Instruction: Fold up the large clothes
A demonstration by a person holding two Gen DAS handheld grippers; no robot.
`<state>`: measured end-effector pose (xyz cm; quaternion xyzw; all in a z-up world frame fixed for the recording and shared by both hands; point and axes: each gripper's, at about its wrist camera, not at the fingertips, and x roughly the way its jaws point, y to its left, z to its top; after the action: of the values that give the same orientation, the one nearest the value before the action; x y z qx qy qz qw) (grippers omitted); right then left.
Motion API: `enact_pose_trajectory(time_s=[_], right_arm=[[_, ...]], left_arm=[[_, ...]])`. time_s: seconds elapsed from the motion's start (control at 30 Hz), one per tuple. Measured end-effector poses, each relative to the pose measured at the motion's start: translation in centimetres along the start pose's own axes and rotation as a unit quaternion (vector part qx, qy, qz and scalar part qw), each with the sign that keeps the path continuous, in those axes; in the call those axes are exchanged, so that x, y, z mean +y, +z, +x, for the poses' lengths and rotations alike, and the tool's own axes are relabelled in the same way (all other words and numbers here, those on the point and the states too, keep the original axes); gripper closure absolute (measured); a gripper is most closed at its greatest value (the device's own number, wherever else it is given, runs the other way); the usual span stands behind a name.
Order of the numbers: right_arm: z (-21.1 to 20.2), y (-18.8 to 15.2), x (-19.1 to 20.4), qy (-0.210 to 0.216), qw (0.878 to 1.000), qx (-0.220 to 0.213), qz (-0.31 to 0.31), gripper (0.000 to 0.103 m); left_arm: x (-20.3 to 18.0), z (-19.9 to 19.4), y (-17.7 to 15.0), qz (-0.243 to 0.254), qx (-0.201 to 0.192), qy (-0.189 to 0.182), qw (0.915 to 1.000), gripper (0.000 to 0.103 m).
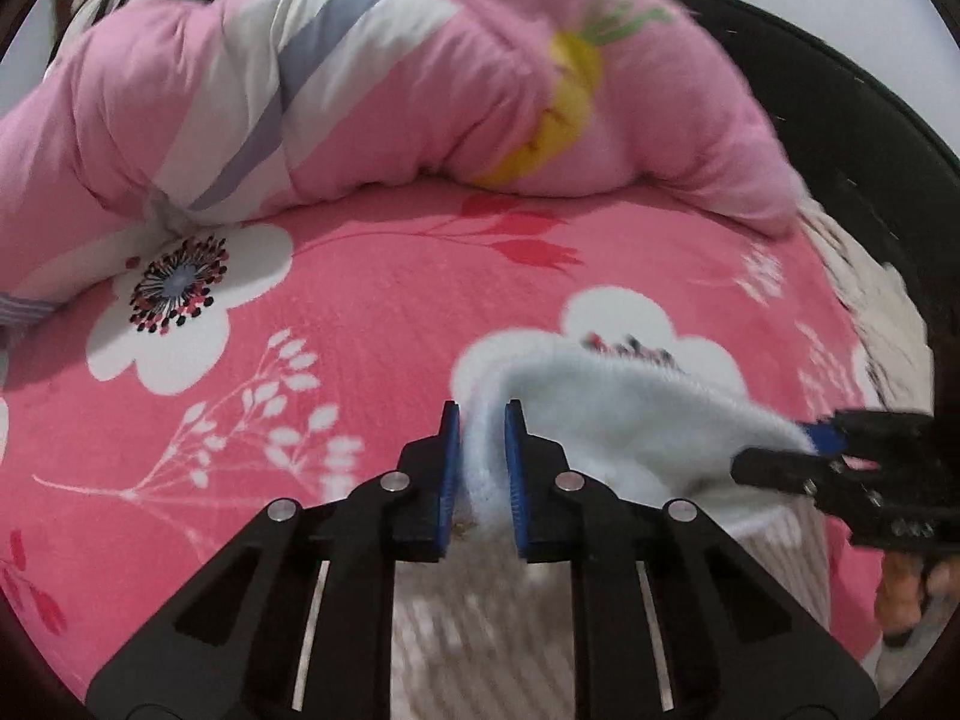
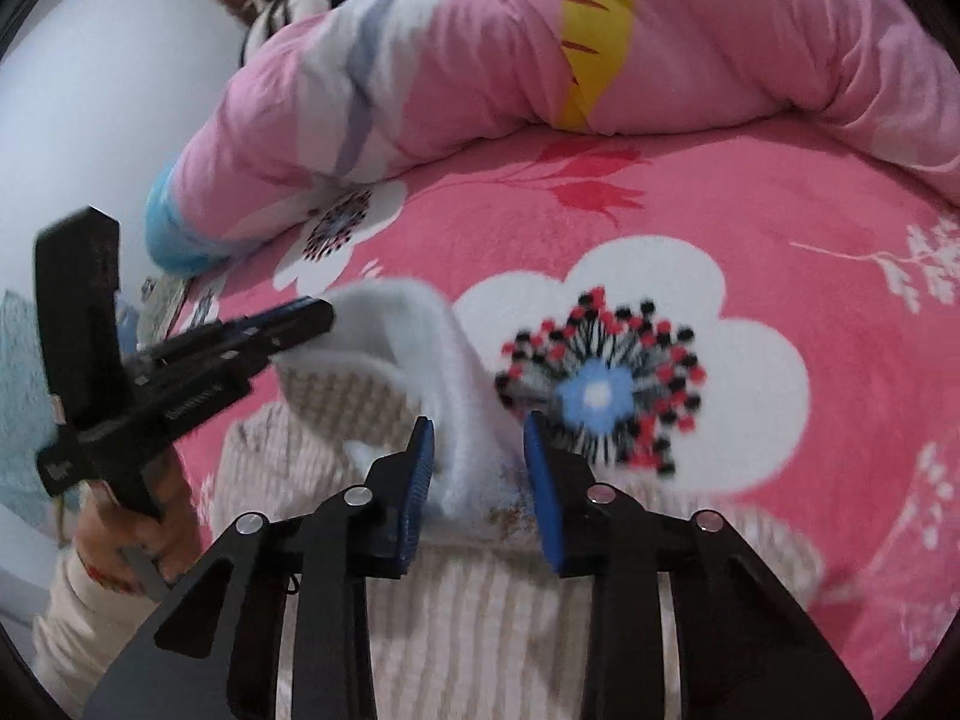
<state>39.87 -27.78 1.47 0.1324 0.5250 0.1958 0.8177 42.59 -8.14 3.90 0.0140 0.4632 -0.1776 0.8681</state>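
Pink bedspread (image 1: 372, 324): one garment (image 1: 606, 420), apparently two grippers clamped.

Fuzzy white fleece lining (image 1: 630, 414) inside ribbed beige knit garment (image 2: 480, 618).

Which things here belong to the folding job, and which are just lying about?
Job: beige garment with white fleecy lining; left gripper; right gripper.

Lying about: pink quilt; flowered pink bedspread; black-and-white soft thing.
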Motion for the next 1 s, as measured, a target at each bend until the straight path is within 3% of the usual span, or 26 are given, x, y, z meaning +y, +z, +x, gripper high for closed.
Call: enact_pose_trajectory(time_s=[0.13, 0.3, 0.43, 0.53, 0.63, 0.77, 0.87, 1.0], right_arm=[[-2.4, -4.7, 0.5, -0.001, 0.999, -0.025, -0.019, 0.075], [-3.7, -8.7, -0.3, 0.005, 1.0, -0.008, -0.021, 0.075], [-7.2, -8.4, 1.6, 0.028, 0.998, -0.035, -0.053, 0.075], [-8.3, -5.7, 4.6, 0.035, 0.994, -0.051, -0.087, 0.075], [-5.4, -2.4, 6.6, 0.032, 0.995, -0.026, -0.085, 0.075], [2.0, 0.5, 6.9, 0.021, 0.998, 0.048, -0.037, 0.075], [6.6, -1.5, 6.0, 0.023, 0.993, 0.118, -0.012, 0.075], [4.7, -5.8, 6.7, 0.023, 0.994, 0.087, -0.068, 0.075]], left_arm=[[-1.2, -4.0, -4.5, 0.038, -0.015, -0.007, 0.9991, 0.092], [-3.1, -5.3, -10.1, 0.095, -0.024, 0.022, 0.995, 0.093], [-2.8, -5.2, -12.5, 0.097, -0.026, 0.015, 0.9948, 0.093], [-2.2, -5.1, -13.1, 0.087, -0.028, 0.003, 0.9958, 0.093], [-2.0, -5.0, -13.5, 0.083, -0.034, -0.008, 0.996, 0.093], [-1.7, -4.6, -14.2, 0.081, -0.032, -0.023, 0.996, 0.093], [-0.8, -5.1, -15.0, 0.079, -0.029, -0.044, 0.9954, 0.093], [1.9, -8.3, -16.3, 0.056, -0.055, -0.096, 0.9923, 0.093]])
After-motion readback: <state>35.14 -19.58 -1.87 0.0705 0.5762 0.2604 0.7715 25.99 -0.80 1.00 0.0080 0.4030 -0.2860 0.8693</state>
